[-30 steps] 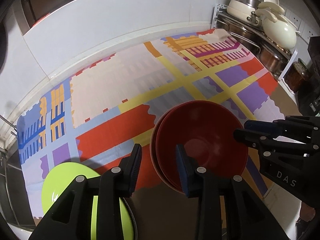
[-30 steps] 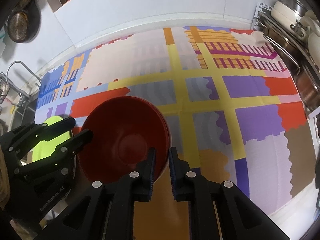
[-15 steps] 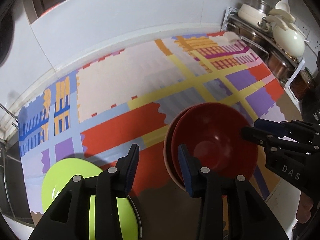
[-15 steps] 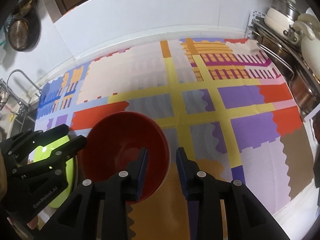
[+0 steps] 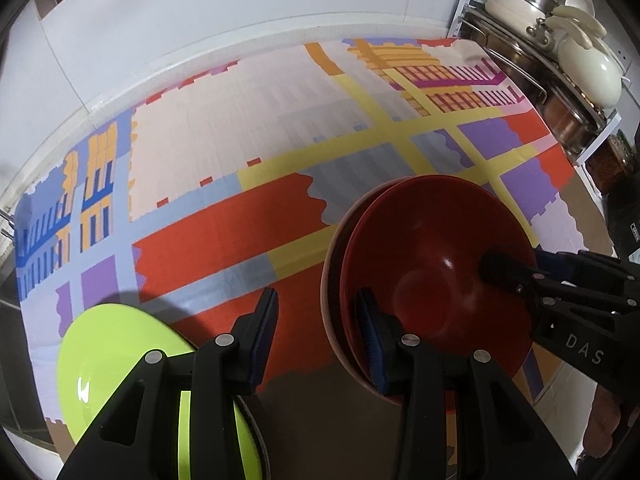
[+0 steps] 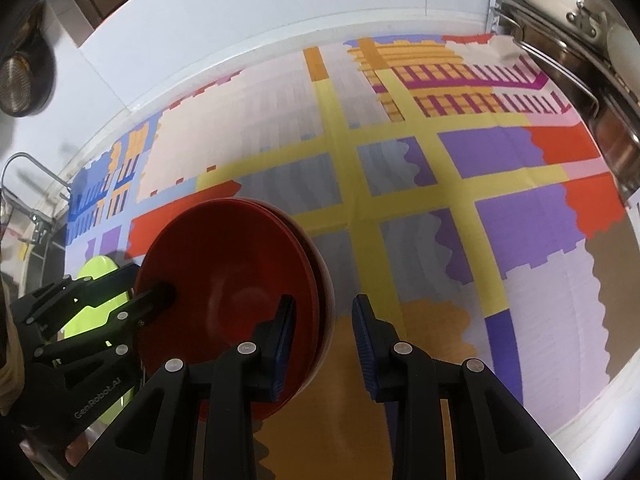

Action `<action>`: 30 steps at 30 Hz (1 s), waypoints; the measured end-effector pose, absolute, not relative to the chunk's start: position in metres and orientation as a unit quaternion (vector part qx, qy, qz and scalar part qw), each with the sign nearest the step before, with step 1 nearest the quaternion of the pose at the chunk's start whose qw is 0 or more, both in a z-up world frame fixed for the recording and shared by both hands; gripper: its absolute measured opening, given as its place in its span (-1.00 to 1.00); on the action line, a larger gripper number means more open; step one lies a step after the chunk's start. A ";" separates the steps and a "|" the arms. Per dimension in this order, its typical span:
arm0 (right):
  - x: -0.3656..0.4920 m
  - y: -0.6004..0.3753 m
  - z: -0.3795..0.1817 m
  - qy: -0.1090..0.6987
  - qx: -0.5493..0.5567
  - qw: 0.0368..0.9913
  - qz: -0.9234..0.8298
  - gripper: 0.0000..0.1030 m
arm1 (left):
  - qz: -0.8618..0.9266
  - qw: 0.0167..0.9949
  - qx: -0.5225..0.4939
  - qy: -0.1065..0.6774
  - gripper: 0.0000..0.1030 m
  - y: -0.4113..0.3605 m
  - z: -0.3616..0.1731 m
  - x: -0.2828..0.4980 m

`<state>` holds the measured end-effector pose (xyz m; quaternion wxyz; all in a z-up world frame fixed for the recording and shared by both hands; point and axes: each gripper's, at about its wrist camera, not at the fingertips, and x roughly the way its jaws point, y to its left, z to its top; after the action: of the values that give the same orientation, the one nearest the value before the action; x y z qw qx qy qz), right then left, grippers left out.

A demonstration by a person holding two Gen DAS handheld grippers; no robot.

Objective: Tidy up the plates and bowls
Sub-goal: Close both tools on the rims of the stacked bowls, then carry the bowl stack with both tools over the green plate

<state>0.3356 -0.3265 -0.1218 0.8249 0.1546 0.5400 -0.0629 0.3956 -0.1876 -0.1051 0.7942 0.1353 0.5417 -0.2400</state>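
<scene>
A stack of red bowls (image 5: 432, 264) sits on the patterned cloth, with a pale bowl rim under it; it also shows in the right wrist view (image 6: 232, 272). My left gripper (image 5: 316, 336) is open over the stack's near left rim, one finger inside the top bowl and one outside. My right gripper (image 6: 322, 336) is open and straddles the stack's right rim. A lime green plate (image 5: 120, 356) lies at the cloth's near left corner, partly hidden by my left gripper; it also shows in the right wrist view (image 6: 98, 308).
A metal rack (image 5: 560, 92) with pots and cream lidded cookware stands at the right end of the counter. A white tiled wall (image 5: 200, 32) runs along the back. The cloth (image 6: 520, 220) covers most of the counter. A faucet (image 6: 24, 164) is at far left.
My right gripper has opened from shut and now straddles the bowl rim. Both views have moved a little closer to the bowls. My left gripper stays open.
</scene>
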 end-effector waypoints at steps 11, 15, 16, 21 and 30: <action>0.341 -0.327 -0.138 0.559 0.179 0.807 -0.060 -0.43 | -0.262 0.766 0.098 0.579 -0.32 -0.192 -0.122 0.405; 0.342 -0.328 -0.140 0.562 0.191 0.803 -0.056 -0.57 | -0.270 0.759 0.091 0.585 -0.46 -0.195 -0.123 0.405; 0.343 -0.327 -0.140 0.562 0.191 0.803 -0.055 -0.59 | -0.269 0.759 0.091 0.585 -0.46 -0.195 -0.123 0.404; 0.344 -0.326 -0.140 0.564 0.195 0.800 -0.063 -0.60 | -0.267 0.757 0.088 0.590 -0.46 -0.195 -0.123 0.406; 0.343 -0.326 -0.136 0.568 0.207 0.792 -0.080 -0.60 | -0.264 0.750 0.079 0.602 -0.47 -0.190 -0.120 0.405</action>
<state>0.3426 -0.3257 -0.1364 0.7922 0.2072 0.5684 -0.0802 0.4055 -0.1900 -0.1203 0.7497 0.0788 0.6016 -0.2643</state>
